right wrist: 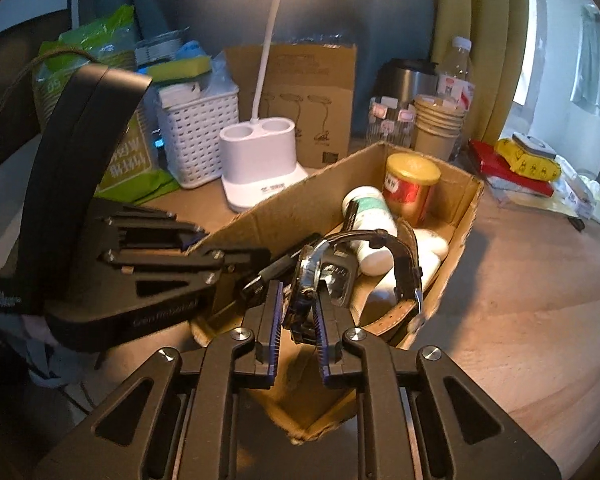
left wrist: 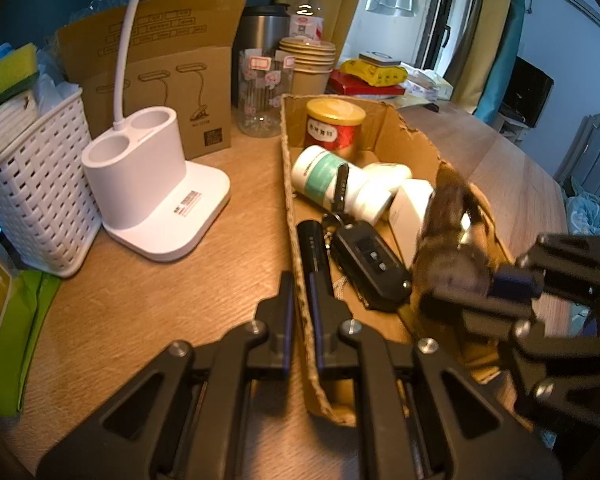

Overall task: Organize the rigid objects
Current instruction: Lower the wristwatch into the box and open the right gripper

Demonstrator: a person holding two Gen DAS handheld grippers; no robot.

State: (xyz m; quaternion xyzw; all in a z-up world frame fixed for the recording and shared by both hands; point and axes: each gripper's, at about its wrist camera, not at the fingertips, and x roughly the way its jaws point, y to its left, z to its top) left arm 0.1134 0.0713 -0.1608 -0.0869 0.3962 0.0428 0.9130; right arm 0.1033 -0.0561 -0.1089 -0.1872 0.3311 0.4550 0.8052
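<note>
A cardboard box [left wrist: 289, 184] [right wrist: 287, 200] stands on the wooden table. In it are a red tin with a gold lid [left wrist: 334, 124] [right wrist: 410, 182], a white bottle [left wrist: 324, 176] [right wrist: 370, 212], a car key [left wrist: 370, 264], a black flashlight [left wrist: 314, 250] and white items. My left gripper [left wrist: 302, 280] is shut on the box's left wall; it shows in the right wrist view [right wrist: 195, 240]. My right gripper [right wrist: 297, 288] is shut on a wristwatch [right wrist: 312, 276] with a dark strap [right wrist: 406, 264], held over the box. It appears blurred in the left wrist view [left wrist: 448, 236].
A white lamp base [left wrist: 151, 184] [right wrist: 259, 160], a white basket [left wrist: 31, 184] [right wrist: 197, 132], a lamp carton [left wrist: 159, 80], a glass jar [left wrist: 261, 88], paper cups [left wrist: 308, 64], a steel flask and a water bottle stand behind. Green packets [left wrist: 3, 320] lie at left. Books [right wrist: 516, 168] lie at right.
</note>
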